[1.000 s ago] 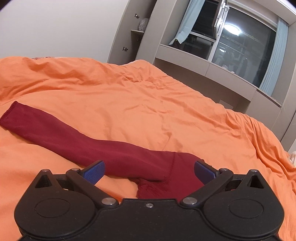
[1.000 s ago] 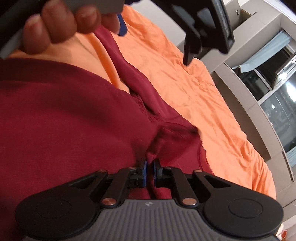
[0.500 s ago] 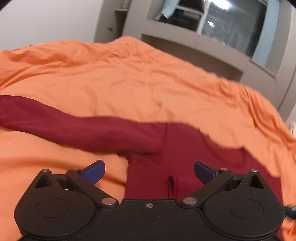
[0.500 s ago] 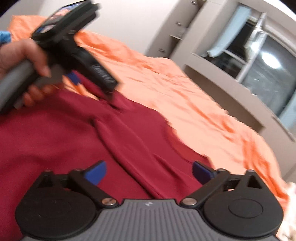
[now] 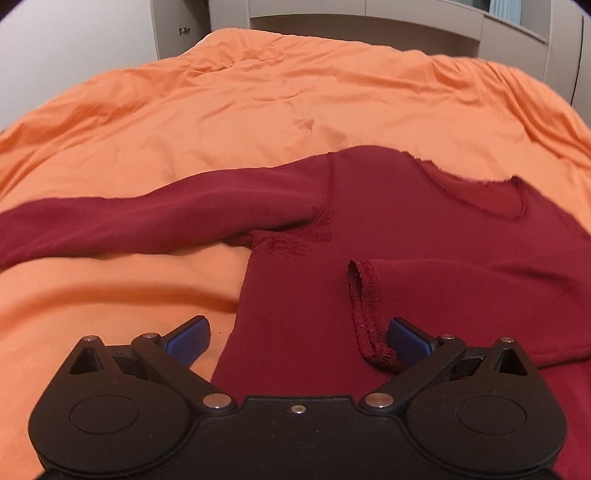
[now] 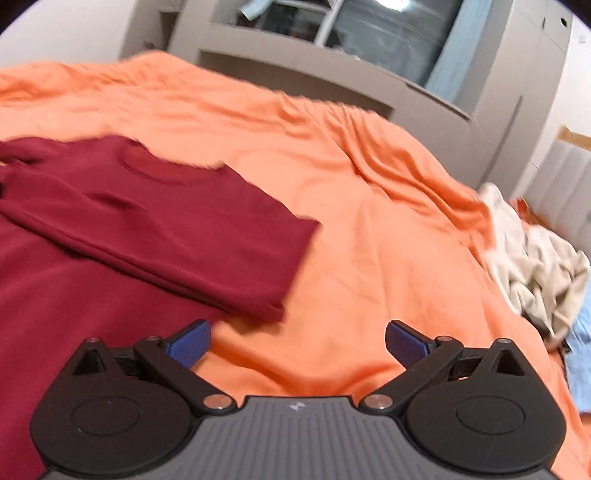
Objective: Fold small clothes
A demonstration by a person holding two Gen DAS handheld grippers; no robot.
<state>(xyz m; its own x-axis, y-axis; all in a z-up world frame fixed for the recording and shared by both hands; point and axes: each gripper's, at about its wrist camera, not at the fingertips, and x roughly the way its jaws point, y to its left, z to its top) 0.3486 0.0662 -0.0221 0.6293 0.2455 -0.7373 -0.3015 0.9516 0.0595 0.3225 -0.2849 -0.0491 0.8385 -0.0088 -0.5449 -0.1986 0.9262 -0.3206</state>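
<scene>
Here the bed (image 5: 258,103) offers wide room: its orange duvet runs rumpled but bare from the dark red shirt (image 5: 424,229) up to the far edge, where it meets the grey built-in cabinets (image 5: 369,16) and the window (image 6: 388,33) above them. In the right wrist view the duvet also stretches free to the right of the shirt, until a heap of cream cloth (image 6: 535,258) and a bit of light blue fabric (image 6: 580,354) crowd the bed's right edge.

The shirt lies flat on the duvet with its neckline (image 5: 480,195) toward the far side. One long sleeve (image 5: 147,218) reaches out to the left across the duvet; the other sleeve is folded in over the chest, its hemmed cuff (image 5: 369,314) pointing toward the camera.

The left gripper (image 5: 297,336) hovers low with its fingers spread wide and pinching nothing. The shirt's left side edge runs between them; the left finger is over bare duvet, and the folded cuff's end lies just beside the right finger, though contact cannot be told.

The right gripper (image 6: 297,338) likewise has its fingers spread and grips nothing. Orange duvet lies between them; the shirt's folded right edge (image 6: 295,266) sits just ahead and left, and red cloth lies under the left finger.
</scene>
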